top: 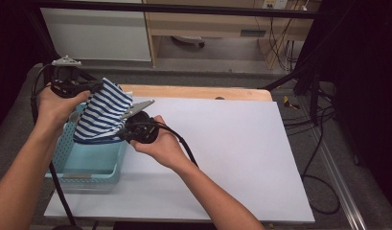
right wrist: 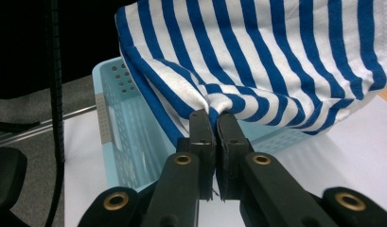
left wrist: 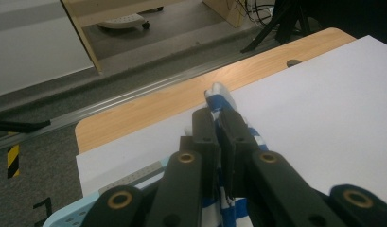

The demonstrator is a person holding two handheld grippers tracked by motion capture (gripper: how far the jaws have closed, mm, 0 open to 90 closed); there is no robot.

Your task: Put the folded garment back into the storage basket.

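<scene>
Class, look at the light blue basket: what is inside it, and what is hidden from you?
The striped cloth, pinched by both the left gripper and the right gripper, hangs over the basket. The near part of its floor looks bare; the cloth covers the far part.

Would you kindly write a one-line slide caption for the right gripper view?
Right hand-held gripper shut on a blue-and-white striped cloth above a light blue perforated basket.

The blue-and-white striped cloth (top: pixel 101 112) hung bunched above the light blue perforated basket (top: pixel 88 163), its lower edge dipping inside the rim. The basket stood upright at the left edge of the desk (top: pixel 232 158).
</scene>
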